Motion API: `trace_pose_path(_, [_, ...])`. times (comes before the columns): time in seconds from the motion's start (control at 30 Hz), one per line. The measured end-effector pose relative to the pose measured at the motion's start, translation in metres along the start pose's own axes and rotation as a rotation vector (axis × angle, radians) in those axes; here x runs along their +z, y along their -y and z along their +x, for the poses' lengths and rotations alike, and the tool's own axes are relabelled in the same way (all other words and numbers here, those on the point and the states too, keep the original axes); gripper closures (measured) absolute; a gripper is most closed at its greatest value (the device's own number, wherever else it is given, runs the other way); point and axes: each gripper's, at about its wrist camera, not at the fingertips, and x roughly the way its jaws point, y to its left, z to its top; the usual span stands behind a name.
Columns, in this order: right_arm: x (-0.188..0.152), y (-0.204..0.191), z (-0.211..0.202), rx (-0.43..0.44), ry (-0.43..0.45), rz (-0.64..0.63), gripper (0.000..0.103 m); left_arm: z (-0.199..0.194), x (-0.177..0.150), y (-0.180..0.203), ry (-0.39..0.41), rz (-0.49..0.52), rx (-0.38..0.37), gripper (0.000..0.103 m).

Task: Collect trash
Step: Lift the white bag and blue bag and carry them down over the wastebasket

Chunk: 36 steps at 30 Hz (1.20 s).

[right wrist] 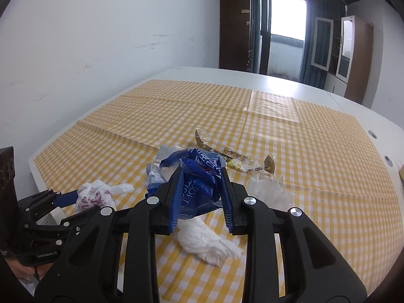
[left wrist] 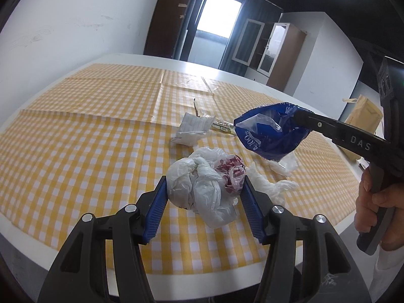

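Left gripper (left wrist: 204,199) jaws clamped white plastic bag (left wrist: 202,189), near desk (left wrist: 227,68) edge. Right gripper (right wrist: 202,189) jaws held blue wrapper (right wrist: 199,176), lifted. Tissue (right wrist: 209,242), clear wrappers (right wrist: 234,161) sat uncollected; roughly halfway, I guessed.

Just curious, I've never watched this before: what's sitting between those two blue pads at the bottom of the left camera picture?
A crumpled white plastic bag with red print, resting on the checked tablecloth. The left wrist view shows it between the left gripper pads.
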Motion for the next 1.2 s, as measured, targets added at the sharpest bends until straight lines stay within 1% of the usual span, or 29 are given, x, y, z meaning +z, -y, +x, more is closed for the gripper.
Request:
trace_pose_path(0.07, [-0.005, -0.004, -0.010, 0.000, 0.008, -0.004, 0.077, -0.006, -0.003, 0.002, 0.013, 0.014, 0.015, 0.047])
trace_pose_path(0.27, [-0.023, -0.011, -0.042, -0.005, 0.027, -0.011, 0.077, -0.037, -0.018, 0.006, 0.051, 0.005, -0.013, 0.047])
trace_pose_path(0.5, [-0.053, -0.028, -0.076, 0.007, 0.061, -0.018, 0.077, -0.071, -0.043, 0.008, 0.078, 0.025, -0.015, 0.047])
trace_pose_path(0.7, [-0.079, -0.036, -0.098, 0.041, 0.078, 0.007, 0.077, -0.096, -0.058, 0.009, 0.095, 0.032, -0.025, 0.047])
trace_pose_path(0.93, [-0.118, -0.040, -0.123, 0.052, 0.079, 0.030, 0.077, -0.113, -0.081, 0.016, 0.089, 0.066, -0.038, 0.047])
trace_pose_path(1.07, [-0.137, -0.041, -0.134, 0.072, 0.072, 0.034, 0.077, -0.113, -0.096, 0.015, 0.044, 0.042, -0.096, 0.047])
trace_pose_path(1.2, [-0.152, -0.036, -0.142, 0.072, 0.063, 0.041, 0.077, -0.110, -0.112, 0.023, 0.026, 0.082, -0.077, 0.047])
